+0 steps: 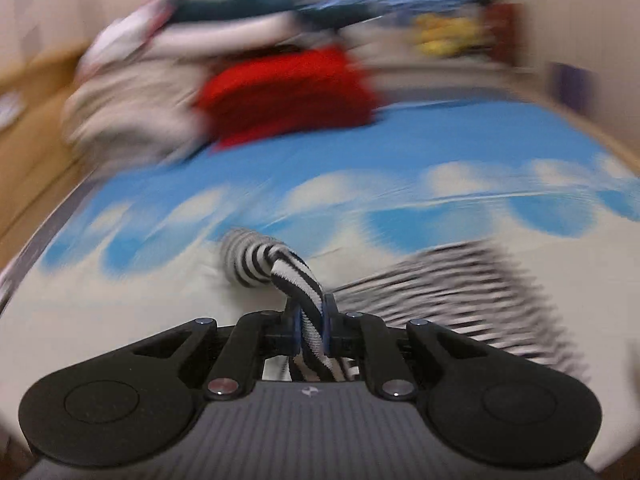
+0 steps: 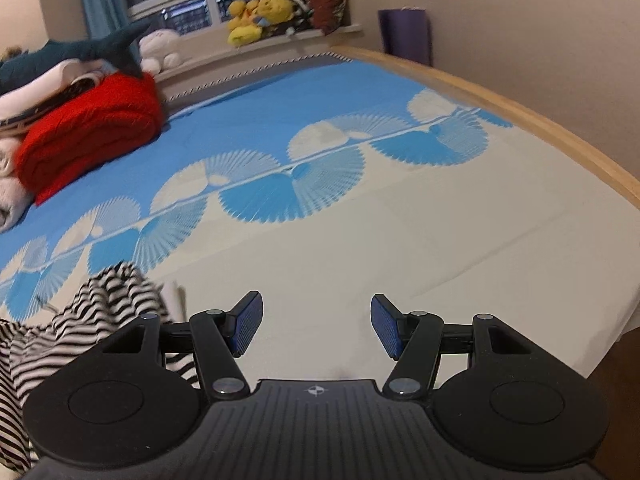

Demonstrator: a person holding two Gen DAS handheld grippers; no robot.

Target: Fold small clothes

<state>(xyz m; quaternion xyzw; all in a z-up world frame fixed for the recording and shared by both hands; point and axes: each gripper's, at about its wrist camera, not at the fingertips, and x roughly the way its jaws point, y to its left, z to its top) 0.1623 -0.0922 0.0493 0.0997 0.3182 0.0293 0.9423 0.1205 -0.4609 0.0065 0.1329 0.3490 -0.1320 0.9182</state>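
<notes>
A black-and-white striped garment (image 1: 460,292) lies on the bed's blue and white cover. My left gripper (image 1: 311,330) is shut on a bunched edge of it, which curls up ahead of the jaws; the view is blurred by motion. In the right wrist view the same striped garment (image 2: 80,320) lies crumpled at the lower left, beside and partly under the gripper body. My right gripper (image 2: 316,326) is open and empty over the bare white part of the cover, to the right of the garment.
A folded red blanket (image 2: 92,132) and a pile of pale bedding (image 2: 12,188) sit at the far left of the bed. A toy shark (image 2: 72,50) lies on top of the pile. Plush toys (image 2: 260,16) line the windowsill. A wooden bed edge (image 2: 520,112) runs along the right.
</notes>
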